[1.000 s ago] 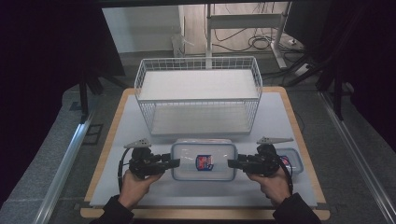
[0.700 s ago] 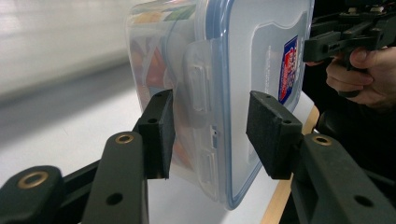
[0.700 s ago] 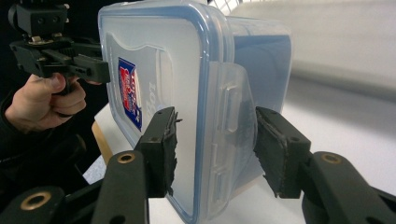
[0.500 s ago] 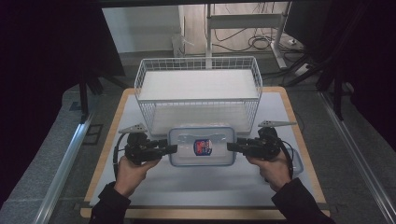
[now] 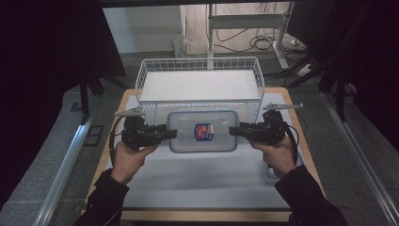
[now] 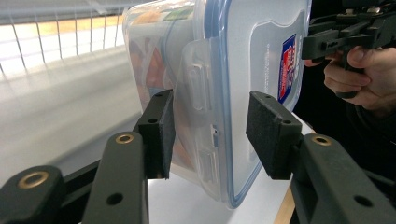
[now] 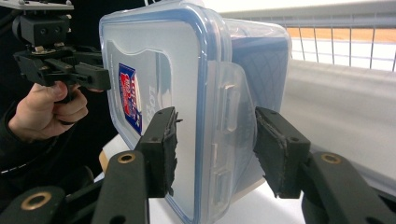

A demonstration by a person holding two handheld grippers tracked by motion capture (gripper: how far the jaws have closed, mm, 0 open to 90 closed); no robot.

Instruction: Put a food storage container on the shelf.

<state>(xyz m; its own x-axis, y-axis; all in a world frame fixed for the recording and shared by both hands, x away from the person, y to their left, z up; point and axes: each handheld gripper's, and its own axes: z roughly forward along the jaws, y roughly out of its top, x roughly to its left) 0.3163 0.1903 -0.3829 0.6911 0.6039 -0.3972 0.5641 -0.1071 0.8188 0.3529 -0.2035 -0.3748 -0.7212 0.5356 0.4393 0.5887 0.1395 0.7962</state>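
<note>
I hold the clear rectangular plastic food box with the blue-rimmed lid (image 5: 203, 131) between my two tools, one at each short end. Its long axis runs straight from my left gripper (image 5: 168, 133) to my right gripper (image 5: 234, 131), so neither hand is nearer; the box lies between them, directly ahead of each pair of jaws.

In the left gripper view the jaws stand on both sides of the left side latch (image 6: 198, 88). One pad touches the body wall, the other pad seems a little apart from the lid face, so I judge a loose hold on the box (image 6: 243, 65), not a hard clamp. In the right gripper view the picture is similar: the jaws bracket the right side latch (image 7: 229, 112), half closed around the edge of the box (image 7: 154, 70).

Beyond the box, on the far side from both grippers and just beside its long edge, stands the white wire basket (image 5: 200, 70) on the white table top (image 5: 197, 174). I judge that the coming move is forward and over the near basket wall (image 5: 202, 104), which runs parallel to the long axis of the box, so both hands should travel together and level.
</note>
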